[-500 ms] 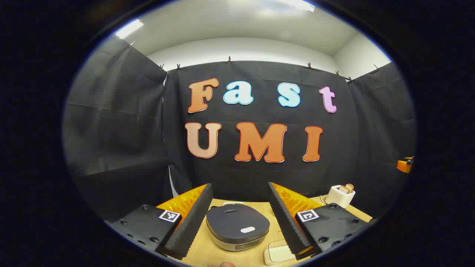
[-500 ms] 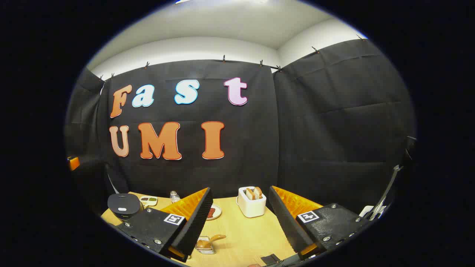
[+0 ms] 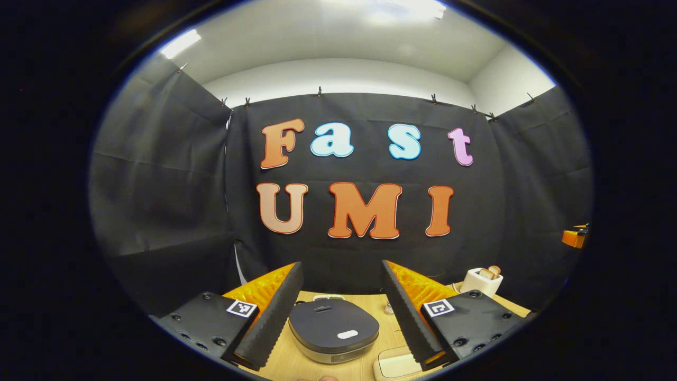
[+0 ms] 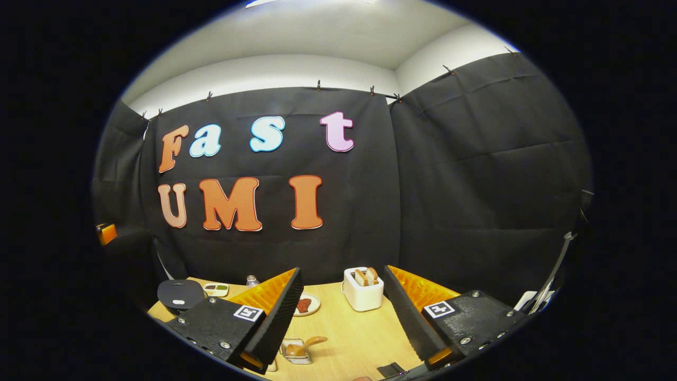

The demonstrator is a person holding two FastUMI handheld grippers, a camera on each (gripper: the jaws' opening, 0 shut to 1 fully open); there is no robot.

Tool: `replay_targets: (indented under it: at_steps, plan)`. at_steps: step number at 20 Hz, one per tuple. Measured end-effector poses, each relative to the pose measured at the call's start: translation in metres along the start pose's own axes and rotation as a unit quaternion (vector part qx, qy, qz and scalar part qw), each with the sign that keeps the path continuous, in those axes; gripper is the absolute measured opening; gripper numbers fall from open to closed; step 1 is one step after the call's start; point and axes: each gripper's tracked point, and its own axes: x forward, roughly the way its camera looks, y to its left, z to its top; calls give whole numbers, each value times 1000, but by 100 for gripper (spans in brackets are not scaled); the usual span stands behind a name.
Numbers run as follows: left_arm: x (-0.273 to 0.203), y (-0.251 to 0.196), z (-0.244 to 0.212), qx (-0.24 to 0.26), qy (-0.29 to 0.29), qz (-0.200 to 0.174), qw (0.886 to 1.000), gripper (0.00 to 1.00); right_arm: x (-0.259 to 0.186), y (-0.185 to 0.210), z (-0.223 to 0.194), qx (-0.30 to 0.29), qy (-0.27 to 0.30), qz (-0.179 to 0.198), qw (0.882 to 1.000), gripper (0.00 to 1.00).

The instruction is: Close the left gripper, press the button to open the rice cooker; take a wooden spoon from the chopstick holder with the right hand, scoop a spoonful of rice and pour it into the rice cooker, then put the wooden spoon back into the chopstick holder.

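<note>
We find the left gripper (image 3: pixel 338 312) with fingers spread wide above the lidded rice cooker (image 3: pixel 333 330) on the bench (image 3: pixel 288 360), the right gripper (image 4: pixel 341 315) likewise agape and empty; unclosed, those fingers could straddle the button.

From my left gripper view, the rice cooker (image 3: pixel 333 329) sits on the table (image 3: pixel 381 328), with the toaster (image 3: pixel 480 281) farther back to its right. In my right gripper view, the toaster (image 4: pixel 363 289) stands mid-table, a small plate (image 4: pixel 305 305) to its left, the rice cooker (image 4: pixel 180 294) far left.
</note>
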Motion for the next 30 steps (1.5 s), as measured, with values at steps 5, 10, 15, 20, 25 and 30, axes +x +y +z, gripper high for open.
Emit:
replay_targets:
  at_steps: [5,10,15,20,25,30]
  plan:
    - [-1,-1,2,2,2,-8,1000,96,4,1,6,-4,-8,1,1000,95]
    - [-2,8,13,9,-11,6,1000,96,6,6,6,-9,-9,10,1000,95]
    - [-1,10,7,3,-1,3,1000,98,7,11,4,-20,-7,15,1000,95]
    - [0,15,6,-1,3,9,1000,65,8,13,8,-30,-19,18,999,95]
    - [-2,21,7,14,-2,25,1000,19,11,18,7,-31,-15,24,999,95]
    - [2,18,0,6,11,7,1000,4,14,22,6,-35,-13,26,999,95]
